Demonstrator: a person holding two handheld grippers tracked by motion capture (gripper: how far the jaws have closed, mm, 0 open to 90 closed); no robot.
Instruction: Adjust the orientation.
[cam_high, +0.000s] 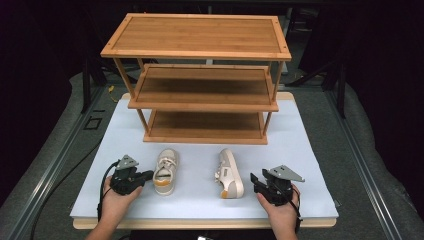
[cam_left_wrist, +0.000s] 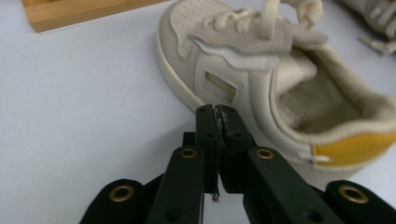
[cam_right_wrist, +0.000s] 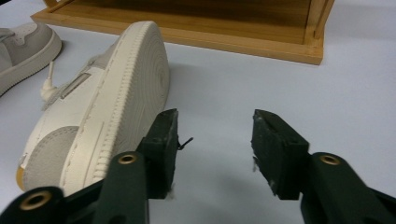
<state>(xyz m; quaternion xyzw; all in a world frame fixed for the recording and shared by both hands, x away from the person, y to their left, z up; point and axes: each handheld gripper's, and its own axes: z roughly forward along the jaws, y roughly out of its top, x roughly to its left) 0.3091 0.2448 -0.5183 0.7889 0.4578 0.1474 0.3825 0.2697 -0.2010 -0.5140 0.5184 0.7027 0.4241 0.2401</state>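
Cream leather pair on the pale blue table (cam_high: 300, 150), between its near edge and the bamboo rack (cam_high: 200, 75) at the far edge. Left shoe (cam_high: 165, 171) stands upright, long axis running near-to-far, toe towards the rack, yellow heel tab towards the near edge. Right shoe (cam_high: 229, 173) lies tipped on its side, same axis, sole facing the right edge.

Hidden: in the left gripper view the left shoe's (cam_left_wrist: 280, 79) toe and heel run out of frame; in the right gripper view the right shoe's (cam_right_wrist: 98, 116) upper is turned away, the sole facing the camera.

Left gripper (cam_left_wrist: 218, 112): jaws clenched together, nothing between them, tips just beside the left shoe's side, possibly touching; the view is too close to tell. Right gripper (cam_right_wrist: 214, 135): jaws released, a wide gap with bare table between, left jaw just beside the sole.
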